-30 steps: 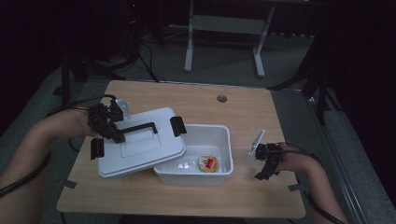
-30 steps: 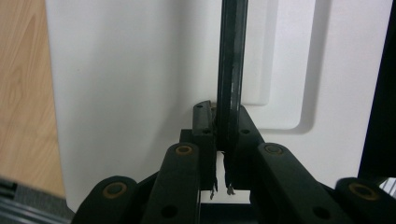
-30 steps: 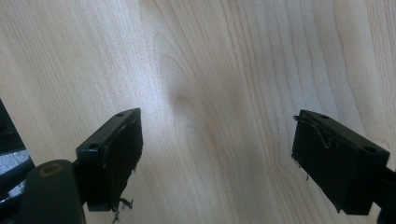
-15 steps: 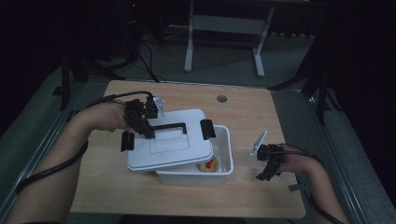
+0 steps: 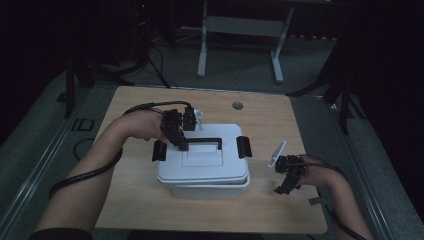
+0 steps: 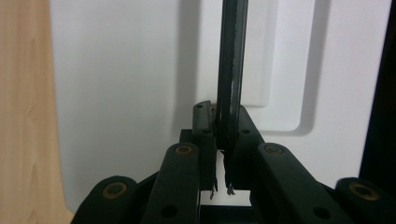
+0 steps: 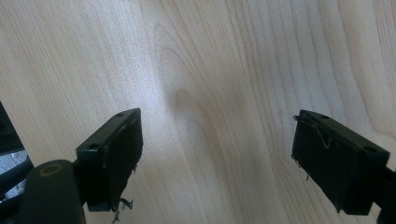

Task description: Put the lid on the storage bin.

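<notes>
Underneath, box [image 5: 210, 190] mostly lid-covered [image 5: 202, 160].

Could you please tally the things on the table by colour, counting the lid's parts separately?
White: 2, the lid and the box beneath it.
Black: 3, the handle and two side latches.
Total: 5.

left gripper [image 5: 181, 144] carried white lid [image 5: 205, 160] by its black handle [image 5: 202, 142] rightward across table, lid now over the white box [image 5: 210, 189], covering the food inside
</notes>
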A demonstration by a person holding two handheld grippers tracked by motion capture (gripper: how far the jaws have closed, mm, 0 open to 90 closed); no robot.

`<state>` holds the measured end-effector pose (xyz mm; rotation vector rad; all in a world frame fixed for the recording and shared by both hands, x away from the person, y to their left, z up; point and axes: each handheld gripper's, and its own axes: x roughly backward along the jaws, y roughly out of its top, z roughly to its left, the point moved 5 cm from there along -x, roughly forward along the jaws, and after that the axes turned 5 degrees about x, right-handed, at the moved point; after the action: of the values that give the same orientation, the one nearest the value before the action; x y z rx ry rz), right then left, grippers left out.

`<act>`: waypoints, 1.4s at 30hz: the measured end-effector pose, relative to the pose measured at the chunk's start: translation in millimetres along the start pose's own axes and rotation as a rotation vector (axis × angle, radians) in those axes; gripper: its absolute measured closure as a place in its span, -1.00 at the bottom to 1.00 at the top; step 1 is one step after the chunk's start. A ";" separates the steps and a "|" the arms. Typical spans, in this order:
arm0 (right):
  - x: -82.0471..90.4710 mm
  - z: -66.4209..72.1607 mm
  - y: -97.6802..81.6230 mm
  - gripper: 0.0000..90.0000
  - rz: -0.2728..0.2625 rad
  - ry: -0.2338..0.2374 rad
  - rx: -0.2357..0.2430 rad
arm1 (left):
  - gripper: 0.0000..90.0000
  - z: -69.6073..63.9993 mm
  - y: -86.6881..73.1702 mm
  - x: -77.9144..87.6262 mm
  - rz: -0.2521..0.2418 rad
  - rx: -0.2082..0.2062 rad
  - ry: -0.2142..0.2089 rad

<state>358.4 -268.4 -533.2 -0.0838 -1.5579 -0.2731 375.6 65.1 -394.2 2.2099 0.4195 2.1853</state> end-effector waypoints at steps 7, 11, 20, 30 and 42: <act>0.5 0.8 -0.5 -0.65 0.000 0.000 -0.003 | 0.85 2.0 10.1 -16.1 0.027 -0.018 -0.026; -0.4 0.4 -0.2 -0.65 -0.001 0.001 -0.001 | 0.85 3.4 13.5 -18.9 0.017 -0.022 -0.023; -4.2 1.2 1.0 -0.65 0.010 0.005 0.007 | 0.85 5.5 13.2 -28.2 0.032 -0.019 -0.031; -5.4 2.3 3.5 -0.64 0.012 0.007 0.011 | 0.85 7.3 10.4 -30.1 0.010 -0.014 -0.042; -5.3 2.4 4.2 -0.64 0.016 0.004 0.012 | -0.22 13.1 6.2 -22.6 -0.049 0.076 0.049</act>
<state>357.1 -263.2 -537.9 -0.0856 -1.5541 -0.2511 389.8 57.1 -415.6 2.1614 0.5604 2.2394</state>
